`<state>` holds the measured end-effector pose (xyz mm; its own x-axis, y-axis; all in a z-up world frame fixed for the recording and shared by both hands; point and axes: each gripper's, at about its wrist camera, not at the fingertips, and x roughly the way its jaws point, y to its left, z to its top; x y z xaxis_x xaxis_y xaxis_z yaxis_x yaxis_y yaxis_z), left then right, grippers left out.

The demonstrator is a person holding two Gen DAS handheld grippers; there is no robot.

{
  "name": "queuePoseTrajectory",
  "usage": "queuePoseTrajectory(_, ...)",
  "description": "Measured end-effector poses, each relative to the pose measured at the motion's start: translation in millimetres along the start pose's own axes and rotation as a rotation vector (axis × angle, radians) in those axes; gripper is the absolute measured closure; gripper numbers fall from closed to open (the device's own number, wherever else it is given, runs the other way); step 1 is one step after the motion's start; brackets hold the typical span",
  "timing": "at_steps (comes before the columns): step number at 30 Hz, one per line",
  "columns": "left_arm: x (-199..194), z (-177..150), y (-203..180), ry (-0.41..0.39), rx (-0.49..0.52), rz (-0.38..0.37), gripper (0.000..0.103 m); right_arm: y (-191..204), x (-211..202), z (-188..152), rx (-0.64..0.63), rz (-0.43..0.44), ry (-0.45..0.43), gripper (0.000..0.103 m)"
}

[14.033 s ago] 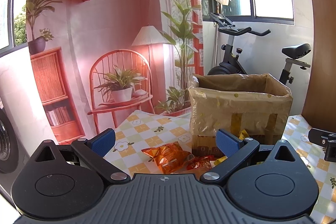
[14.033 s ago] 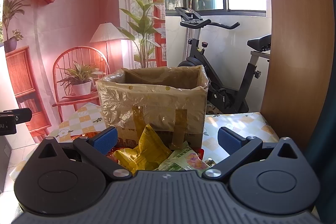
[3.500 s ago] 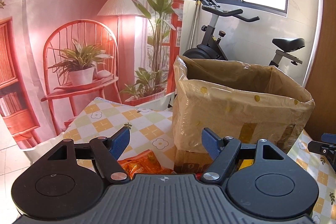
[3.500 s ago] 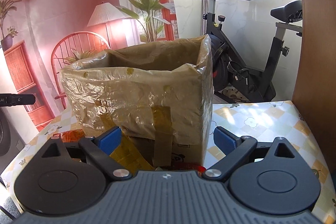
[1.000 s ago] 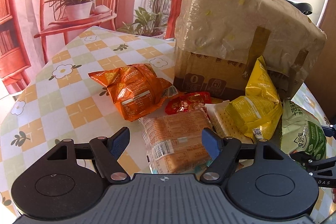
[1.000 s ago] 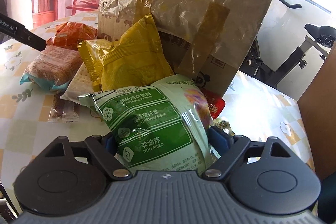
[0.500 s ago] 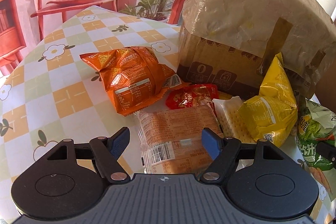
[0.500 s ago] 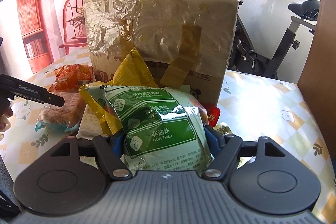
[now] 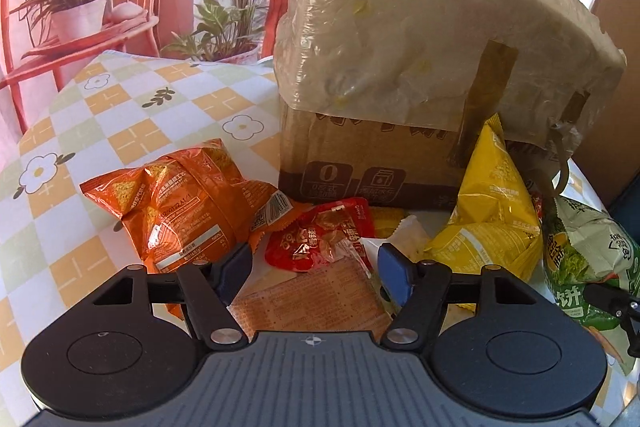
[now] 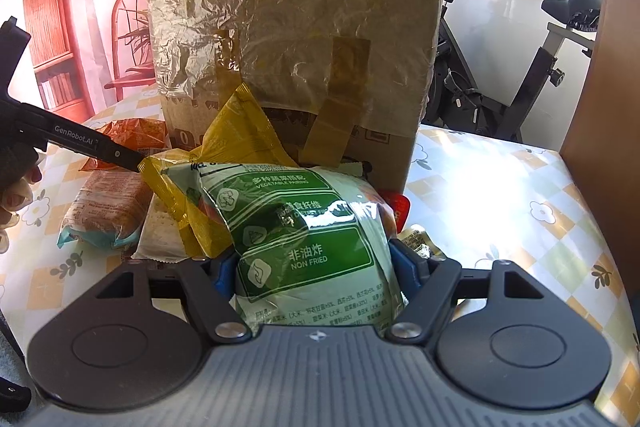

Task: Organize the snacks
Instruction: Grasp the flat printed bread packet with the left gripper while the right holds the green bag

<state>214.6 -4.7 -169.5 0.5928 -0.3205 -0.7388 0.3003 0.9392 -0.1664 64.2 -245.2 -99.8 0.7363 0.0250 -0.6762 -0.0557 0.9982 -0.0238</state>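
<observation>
A cardboard box (image 9: 400, 67) wrapped in plastic film stands on the checkered table; it also shows in the right wrist view (image 10: 296, 59). Snack packs lie in front of it: an orange bag (image 9: 176, 203), a red packet (image 9: 320, 243), a clear-wrapped biscuit pack (image 9: 312, 299), a yellow bag (image 9: 492, 211). My left gripper (image 9: 314, 269) is open, its fingers on either side of the biscuit pack. My right gripper (image 10: 316, 267) is shut on a green bag (image 10: 304, 239), lifted a little; the green bag also shows in the left wrist view (image 9: 580, 259).
The checkered tablecloth (image 10: 500, 195) extends to the right of the box. An exercise bike (image 10: 520, 67) stands behind the table. A wooden panel (image 10: 616, 27) rises at the right edge. A red chair with a potted plant (image 9: 76, 7) is at the back left.
My left gripper has moved lower and closer over the biscuit pack. My right gripper holds the green bag and has moved a little closer to the box.
</observation>
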Motion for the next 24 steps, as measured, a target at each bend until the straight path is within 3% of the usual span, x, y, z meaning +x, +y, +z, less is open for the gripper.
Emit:
queuePoseTrajectory(4,6,-6,12,0.031,-0.071,-0.066,0.032,0,-1,0,-0.002,0.0,-0.004,0.028)
queuePoseTrajectory(11,-17,-37,18,0.06,-0.093,-0.092,0.031,0,-1,-1,-0.011,0.006,-0.001,0.028)
queuePoseTrajectory(18,-26,-53,-7,0.044,0.087,-0.019,0.025,0,0,-1,-0.011,0.004,0.0,0.028)
queuePoseTrajectory(24,-21,-52,-24,0.061,0.142,0.002,0.023,2,-2,-1,-0.019,0.004,-0.002,0.028)
